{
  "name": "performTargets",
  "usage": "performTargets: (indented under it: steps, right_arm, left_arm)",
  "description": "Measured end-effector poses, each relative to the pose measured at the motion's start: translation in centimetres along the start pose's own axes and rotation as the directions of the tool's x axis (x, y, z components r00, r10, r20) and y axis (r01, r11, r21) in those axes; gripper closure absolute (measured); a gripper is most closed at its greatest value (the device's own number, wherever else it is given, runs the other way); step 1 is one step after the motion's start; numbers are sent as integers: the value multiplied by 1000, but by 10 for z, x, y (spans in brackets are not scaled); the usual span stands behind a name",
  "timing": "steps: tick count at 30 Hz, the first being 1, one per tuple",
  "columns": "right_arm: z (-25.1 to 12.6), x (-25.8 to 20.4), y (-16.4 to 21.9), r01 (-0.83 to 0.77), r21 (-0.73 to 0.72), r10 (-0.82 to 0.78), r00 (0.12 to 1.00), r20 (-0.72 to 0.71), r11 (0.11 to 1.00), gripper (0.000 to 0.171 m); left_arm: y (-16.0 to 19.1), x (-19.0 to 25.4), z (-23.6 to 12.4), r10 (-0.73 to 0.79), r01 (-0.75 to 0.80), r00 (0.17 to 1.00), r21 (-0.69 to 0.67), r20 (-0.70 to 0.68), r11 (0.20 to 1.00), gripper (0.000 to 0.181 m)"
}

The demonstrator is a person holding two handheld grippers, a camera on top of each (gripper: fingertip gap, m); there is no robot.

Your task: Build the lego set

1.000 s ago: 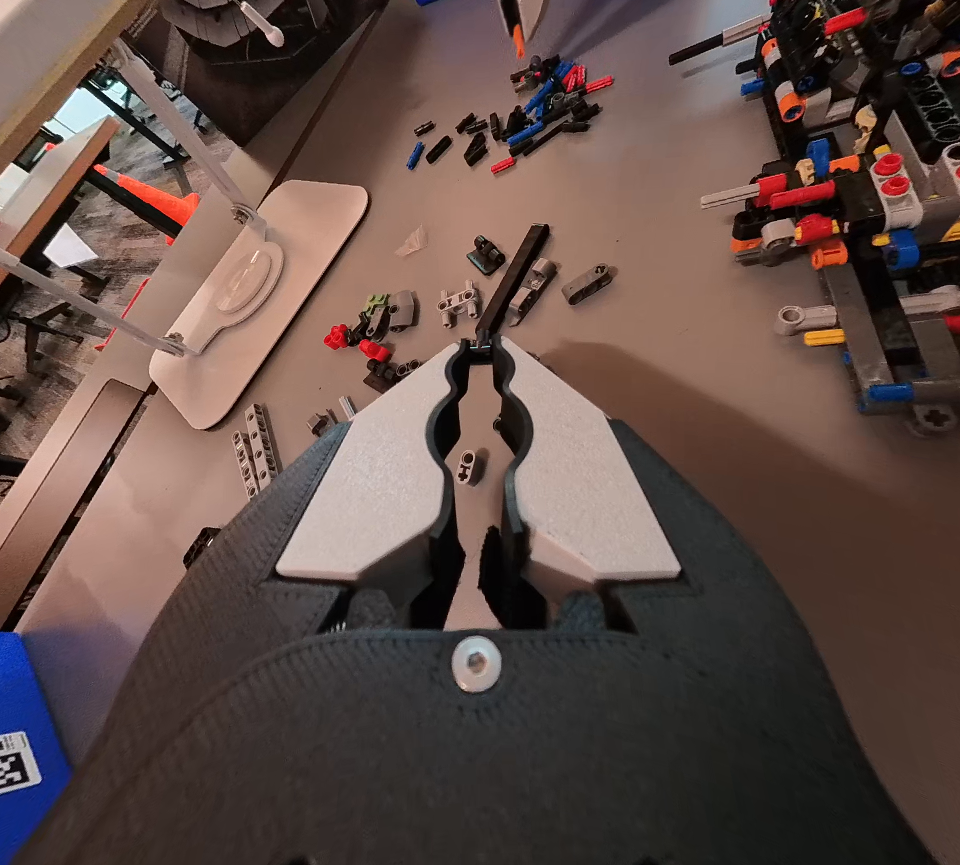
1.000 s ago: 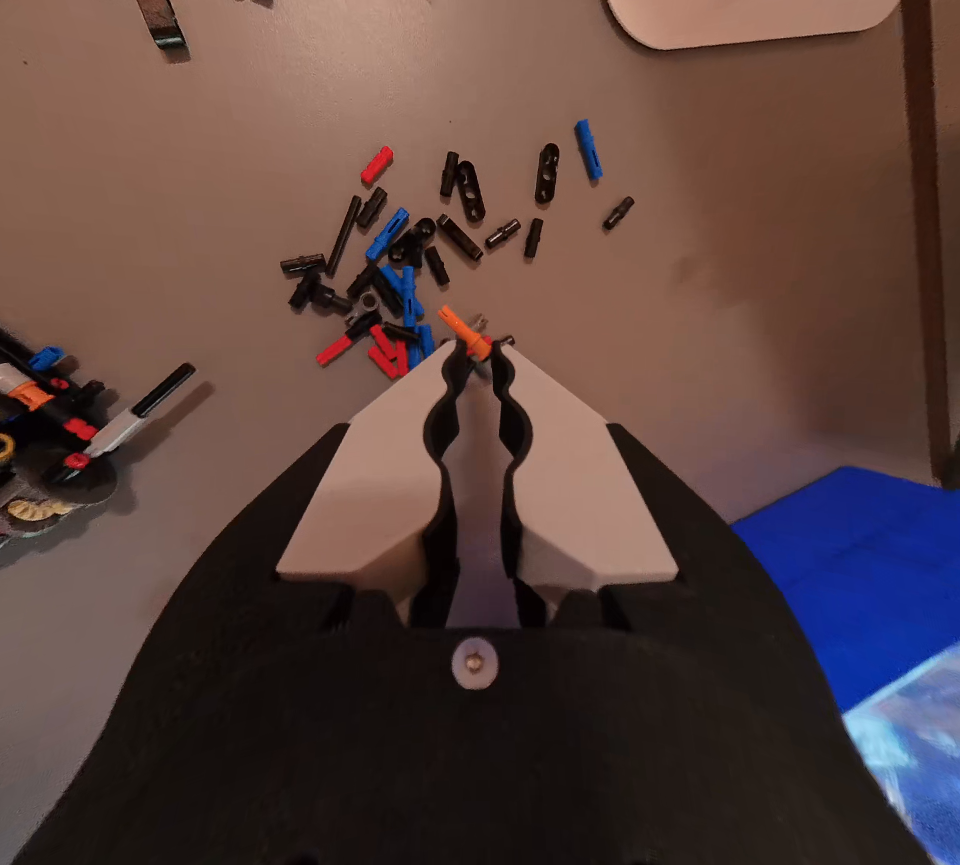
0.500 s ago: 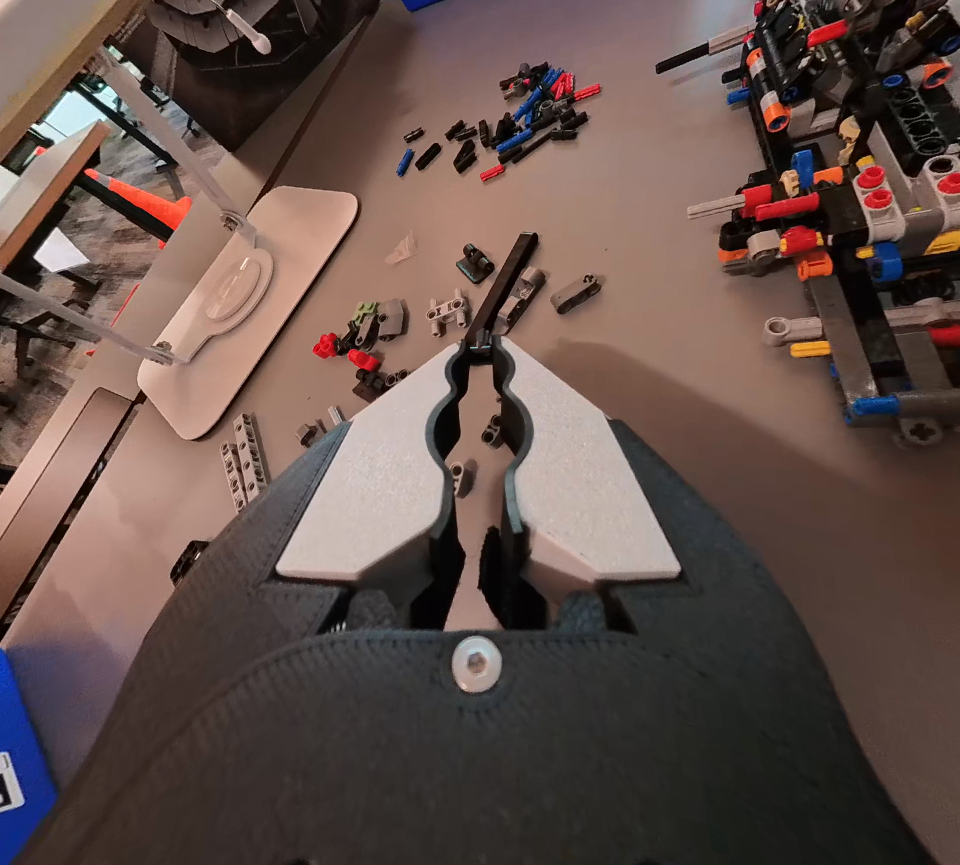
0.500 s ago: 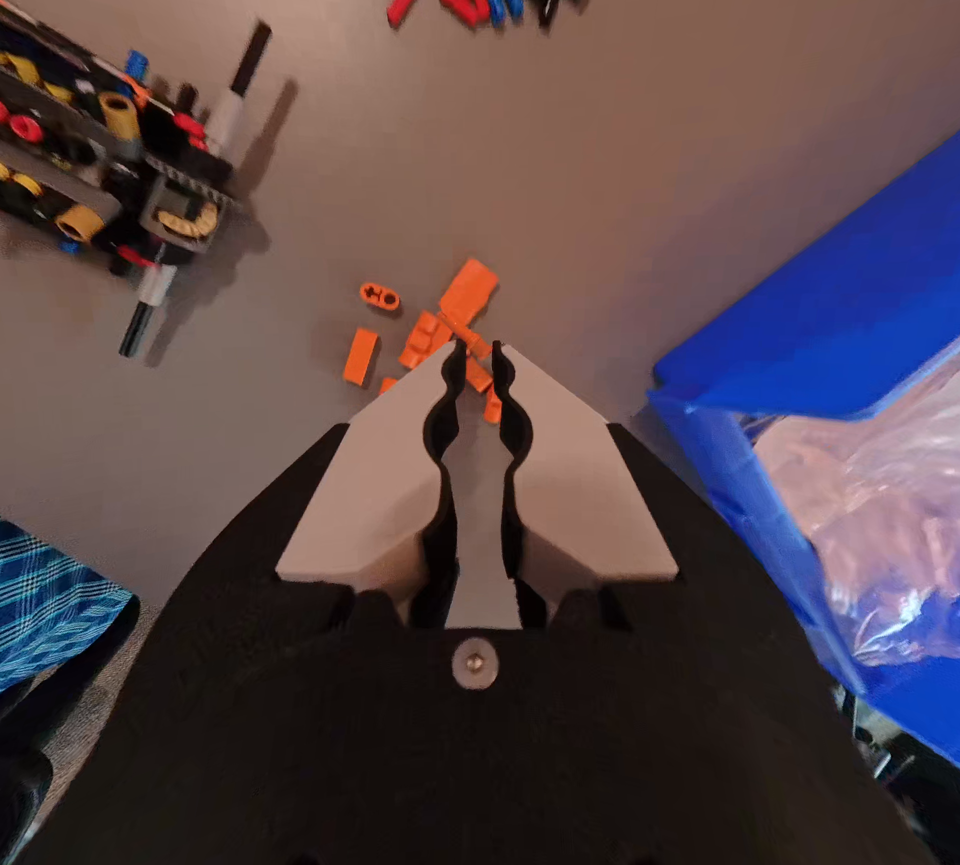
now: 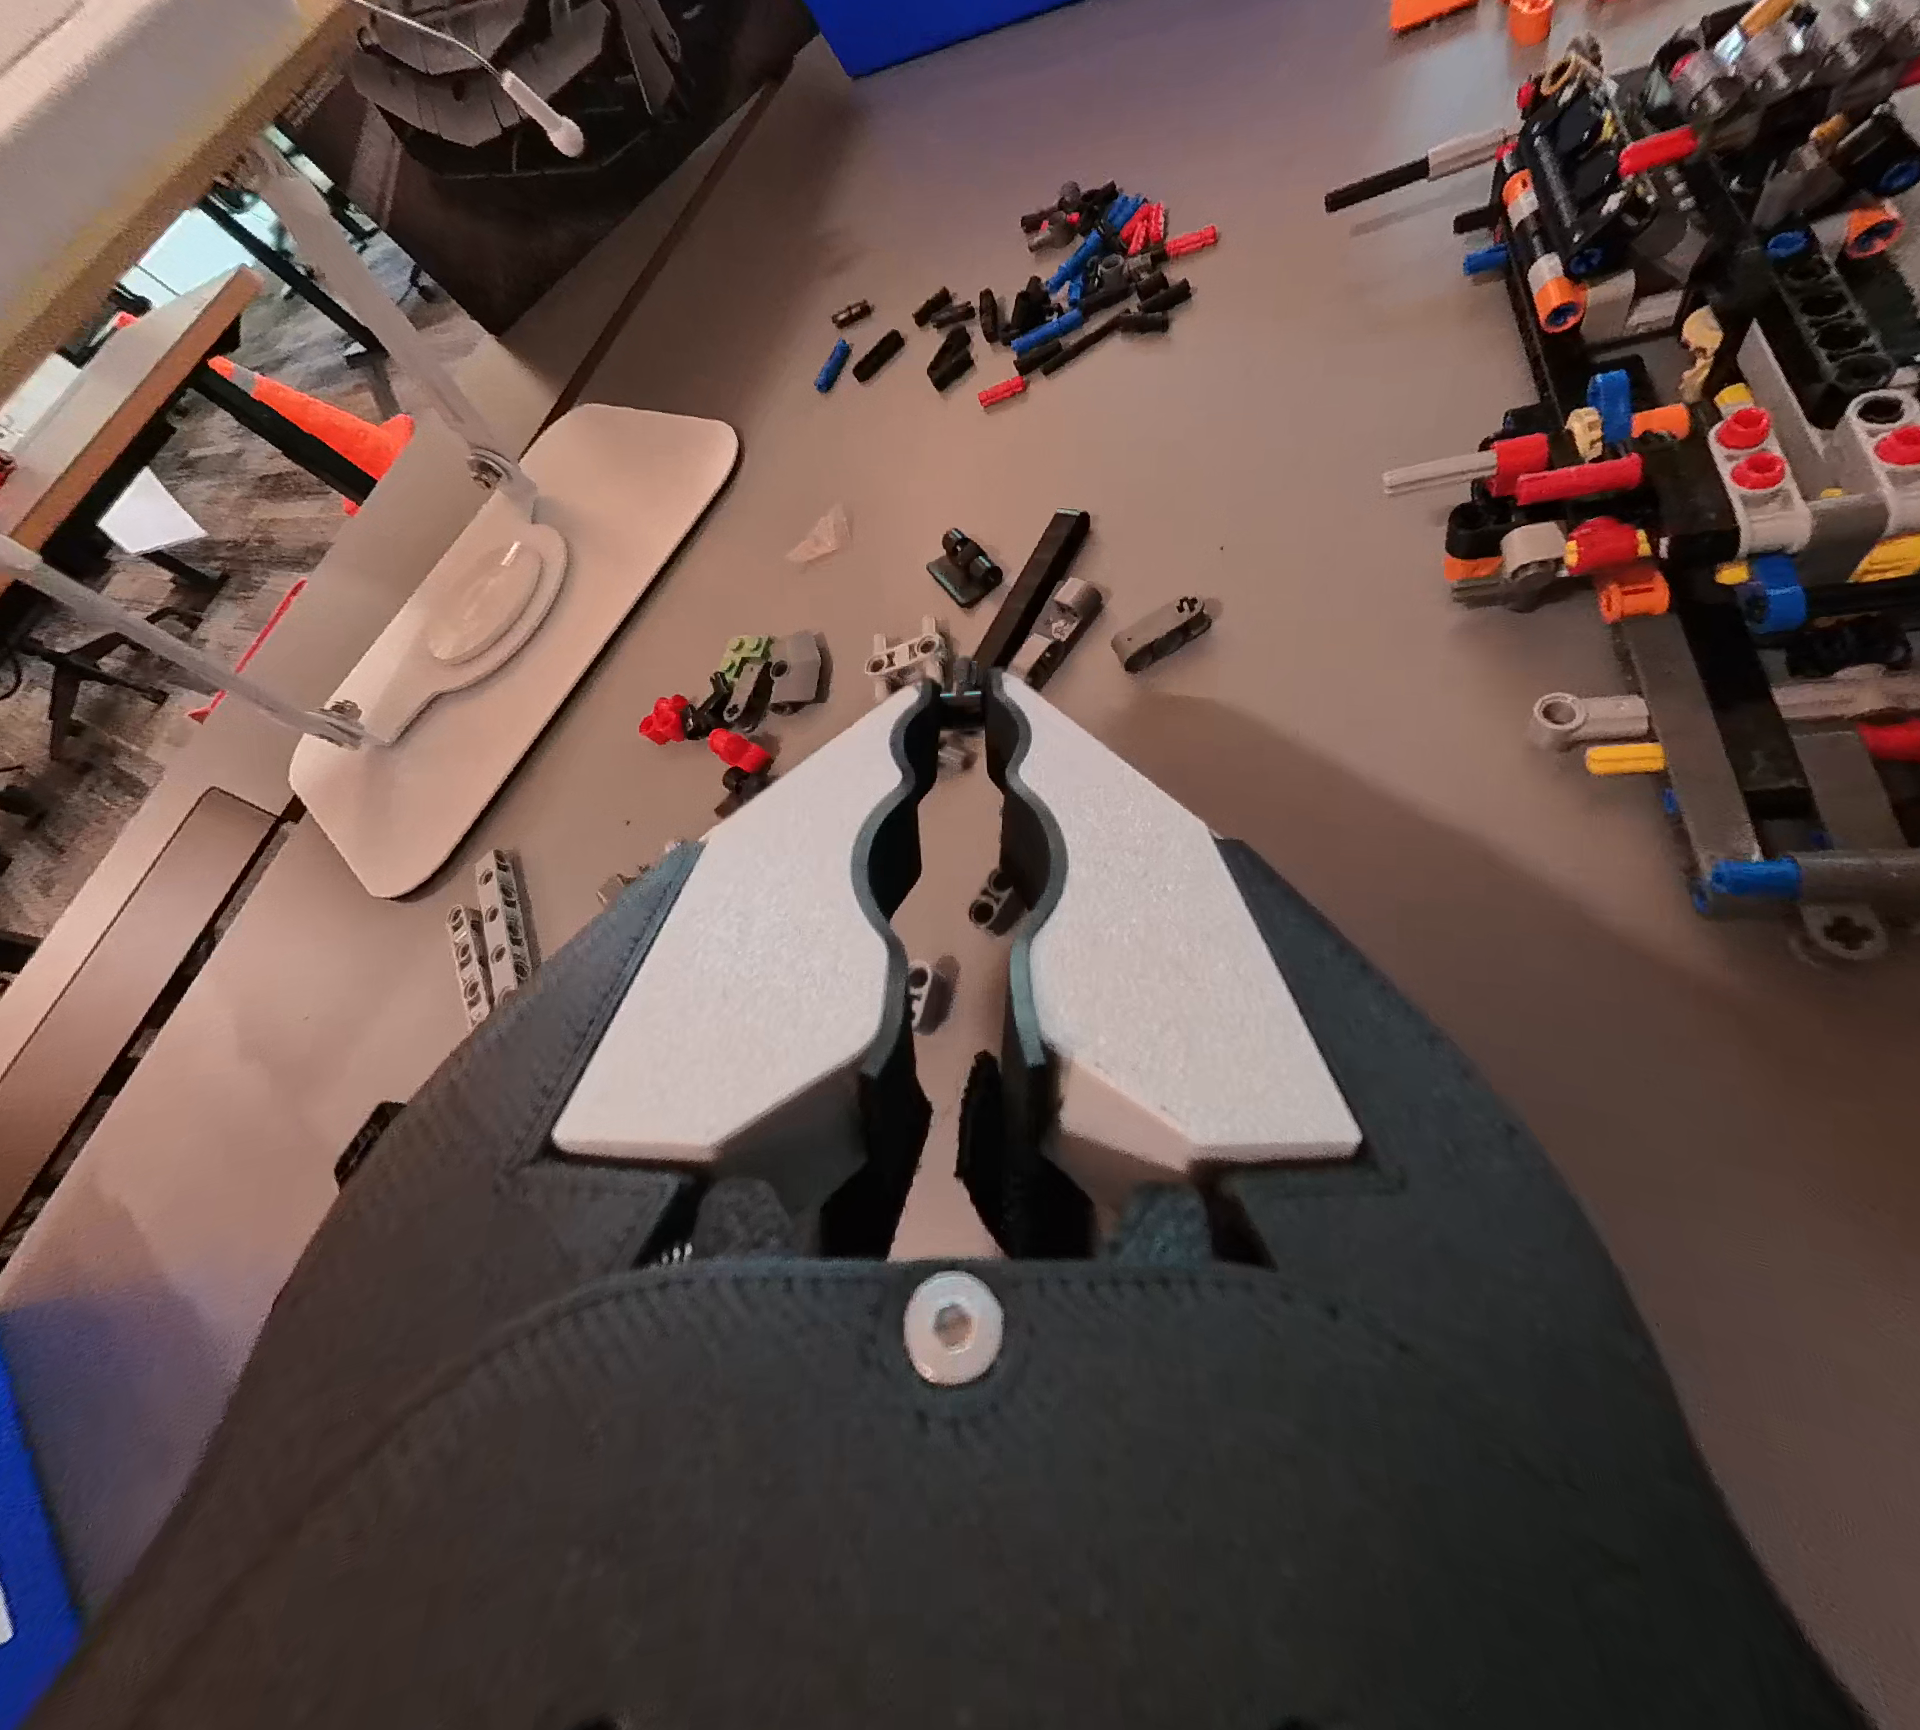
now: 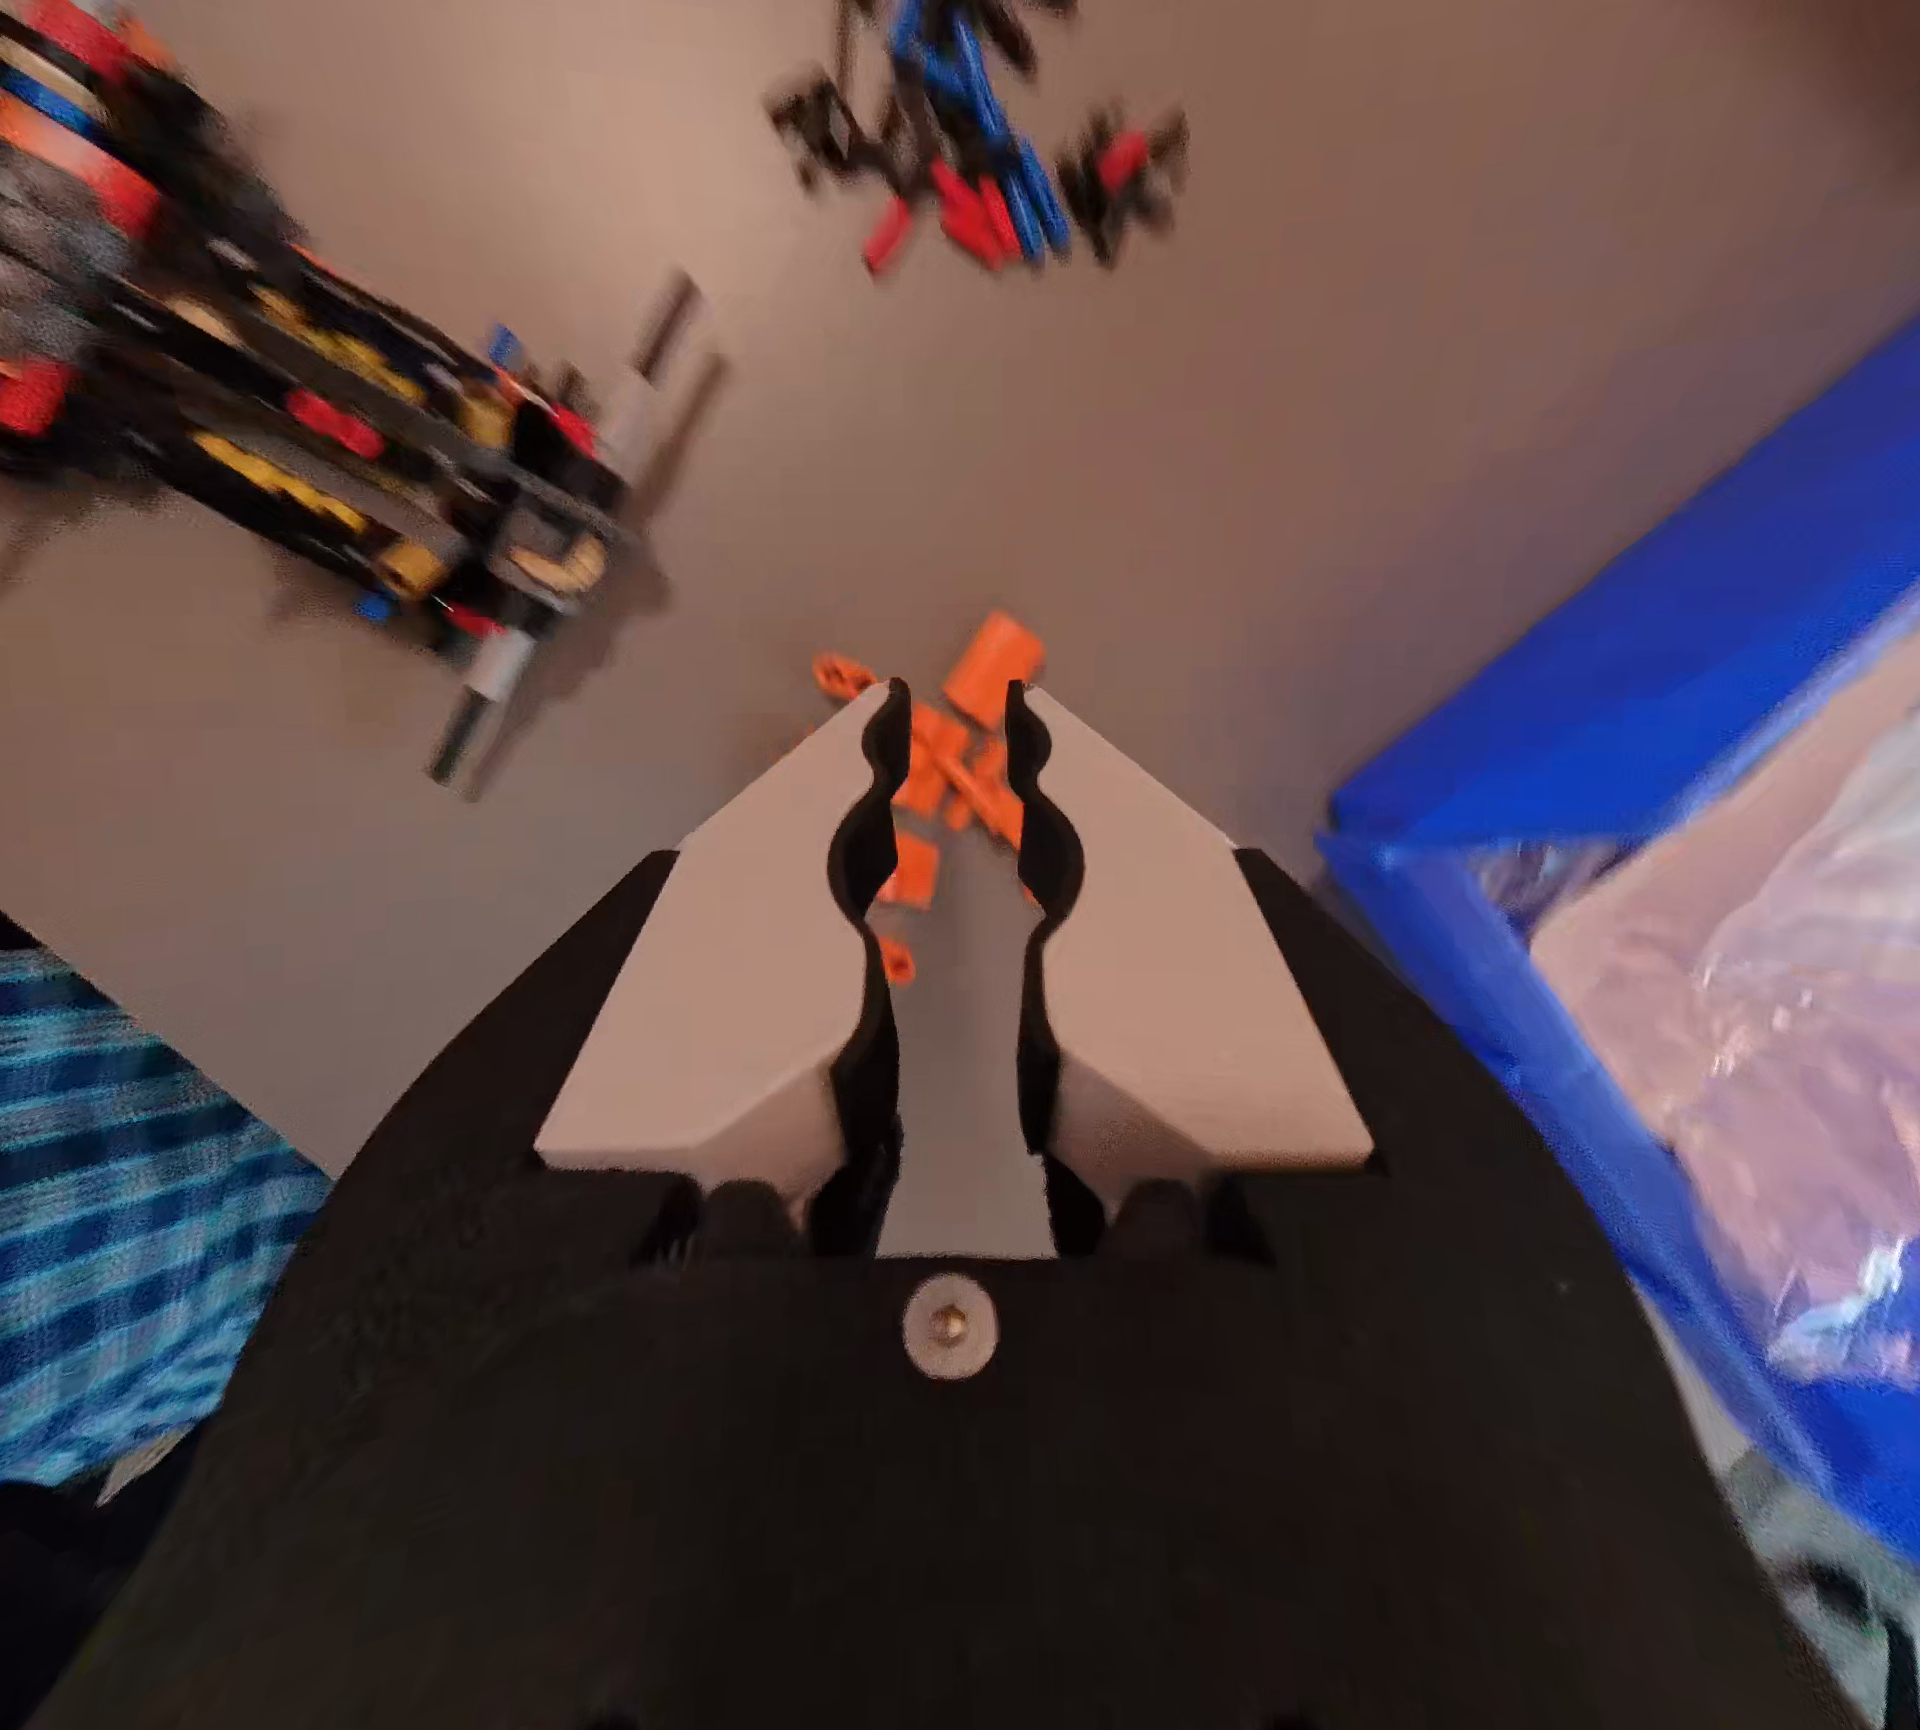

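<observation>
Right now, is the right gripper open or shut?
Open: the right gripper shows a clear gap between its fingertips, with the orange pieces below, none gripped.

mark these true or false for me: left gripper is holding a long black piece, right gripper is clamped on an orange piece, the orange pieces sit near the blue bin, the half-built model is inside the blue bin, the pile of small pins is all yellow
1. The left gripper holds a long black piece. True: its fingers are shut on one end.
2. The right gripper is clamped on an orange piece. False: its fingers stand apart, and the orange pieces lie on the table below them.
3. The orange pieces lie near the blue bin. True.
4. The half-built model is inside the blue bin. False: it stands on the table.
5. The pile of small pins is all yellow. False: they are black, blue and red.
</observation>
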State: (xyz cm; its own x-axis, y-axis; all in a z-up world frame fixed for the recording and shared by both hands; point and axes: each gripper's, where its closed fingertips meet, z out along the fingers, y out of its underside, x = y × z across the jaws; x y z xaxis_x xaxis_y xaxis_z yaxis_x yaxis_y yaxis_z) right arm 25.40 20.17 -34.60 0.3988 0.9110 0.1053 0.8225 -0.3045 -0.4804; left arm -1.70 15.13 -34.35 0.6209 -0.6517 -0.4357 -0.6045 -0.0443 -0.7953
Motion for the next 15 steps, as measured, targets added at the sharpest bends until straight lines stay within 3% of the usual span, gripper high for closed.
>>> performTargets:
  steps: [3,7,12,15]
  right_arm:
    - [-5,-31,-60,104,189,-117,991,60,977,153]
    - [-4,-95,-137,278,409,-345,933,99,869,151]
    - [22,-140,-182,498,419,-557,831,20,759,154]
    - [35,-153,-194,533,429,-605,795,39,729,156]
  left_arm:
    - [-9,1,-3,-25,25,1000,46,-11,999,176]
    - [-19,4,-6,-45,48,998,102,-35,994,176]
    - [-30,8,-14,-31,41,998,163,-58,986,176]
    - [-38,10,-20,-13,27,997,203,-71,979,176]
